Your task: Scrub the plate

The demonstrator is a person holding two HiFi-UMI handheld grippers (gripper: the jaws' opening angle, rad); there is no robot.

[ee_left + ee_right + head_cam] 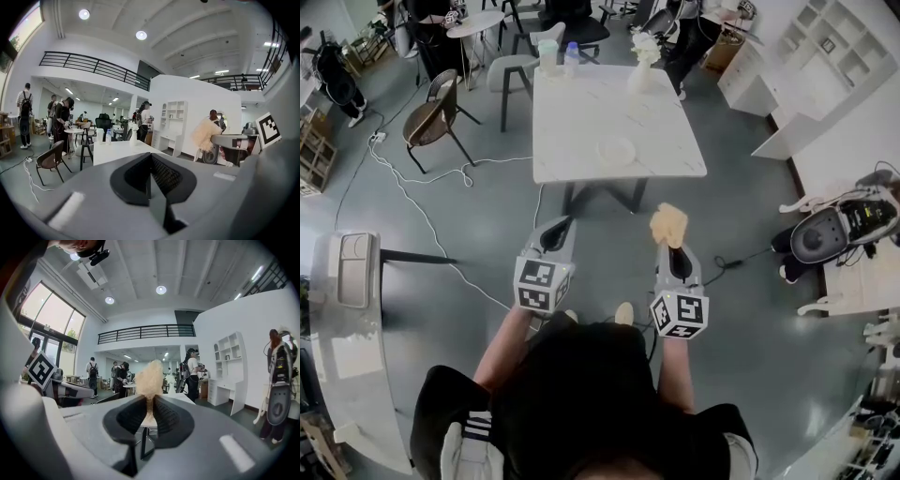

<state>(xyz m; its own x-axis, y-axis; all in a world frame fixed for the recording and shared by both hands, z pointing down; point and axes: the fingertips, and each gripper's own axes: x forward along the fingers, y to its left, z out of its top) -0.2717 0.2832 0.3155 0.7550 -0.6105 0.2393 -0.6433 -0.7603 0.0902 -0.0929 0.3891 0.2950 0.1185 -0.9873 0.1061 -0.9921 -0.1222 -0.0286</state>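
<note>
A white plate (616,150) lies near the front edge of the white marble table (581,122), well ahead of both grippers. My right gripper (669,236) is shut on a tan scrub sponge (667,223), which sticks up from the jaws as a fluffy tuft (149,378). My left gripper (556,232) is shut with nothing between its black pads (159,176). Both are held above the grey floor, short of the table. From the left gripper view the sponge (205,133) shows at the right and the table (119,151) ahead.
On the table's far edge stand a white vase of flowers (641,61), a bottle (572,56) and a pitcher (547,54). Chairs (431,117) and a cable (412,202) are at the left. A white counter (347,319) runs along the left, shelves (825,56) at the right. People stand beyond.
</note>
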